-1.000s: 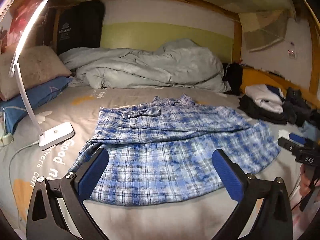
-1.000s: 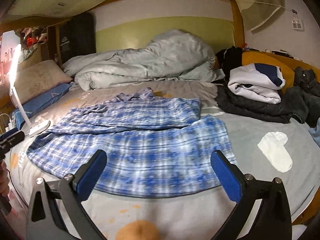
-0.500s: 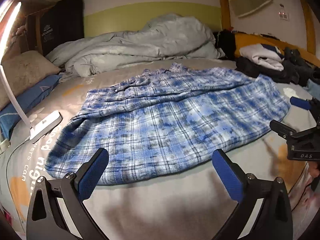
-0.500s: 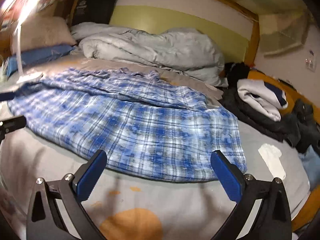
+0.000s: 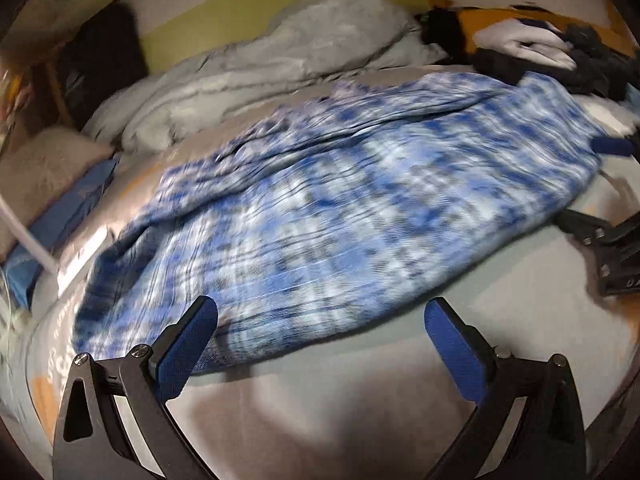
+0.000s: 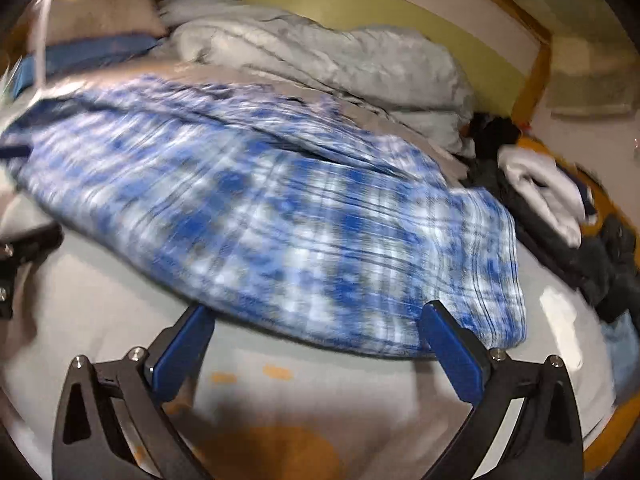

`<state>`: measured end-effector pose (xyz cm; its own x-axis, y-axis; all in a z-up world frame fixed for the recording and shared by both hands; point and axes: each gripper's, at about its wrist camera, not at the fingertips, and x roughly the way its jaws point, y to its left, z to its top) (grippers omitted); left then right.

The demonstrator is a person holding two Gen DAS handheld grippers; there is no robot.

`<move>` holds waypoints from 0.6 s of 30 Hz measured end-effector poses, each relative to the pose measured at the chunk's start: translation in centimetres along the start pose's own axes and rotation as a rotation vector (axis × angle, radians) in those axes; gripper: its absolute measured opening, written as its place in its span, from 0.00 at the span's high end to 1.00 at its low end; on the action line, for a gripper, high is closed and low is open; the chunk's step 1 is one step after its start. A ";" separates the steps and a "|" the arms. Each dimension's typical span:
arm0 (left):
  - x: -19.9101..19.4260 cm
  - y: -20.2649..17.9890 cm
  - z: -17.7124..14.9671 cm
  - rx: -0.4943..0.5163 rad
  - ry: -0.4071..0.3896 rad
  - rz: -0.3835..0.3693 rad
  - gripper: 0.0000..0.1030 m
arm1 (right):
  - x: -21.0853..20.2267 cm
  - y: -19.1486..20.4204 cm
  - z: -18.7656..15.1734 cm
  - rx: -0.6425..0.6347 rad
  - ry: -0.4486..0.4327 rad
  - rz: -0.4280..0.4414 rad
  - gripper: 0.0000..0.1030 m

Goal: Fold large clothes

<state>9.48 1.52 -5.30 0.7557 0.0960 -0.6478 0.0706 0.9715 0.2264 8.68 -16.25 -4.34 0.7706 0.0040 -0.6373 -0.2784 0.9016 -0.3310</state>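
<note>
A large blue and white plaid shirt lies spread across the grey bed sheet, blurred by motion in both views. My left gripper is open, low over the sheet at the shirt's near hem, its left pad against the hem's left part. My right gripper is open too, at the near hem of the shirt toward its right end. The right gripper also shows at the right edge of the left wrist view. Nothing is held between either pair of fingers.
A rumpled grey duvet lies along the far wall. A pile of dark and white clothes sits at the right of the bed. Pillows and a white lamp arm stand at the left.
Both grippers have dropped lower and moved in toward the shirt's near hem; the shirt fills more of each view. Both stay open, and the shirt has not moved.
</note>
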 end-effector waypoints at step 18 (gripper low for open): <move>2.6 6.3 0.8 -0.208 0.026 0.109 0.04 | 1.7 -5.6 -0.7 0.253 0.049 -0.050 0.00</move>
<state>12.39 7.73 -4.92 0.7340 0.2054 -0.6473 -0.1480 0.9786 0.1428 11.16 -21.63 -4.08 0.7491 -0.0587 -0.6598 -0.0838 0.9797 -0.1823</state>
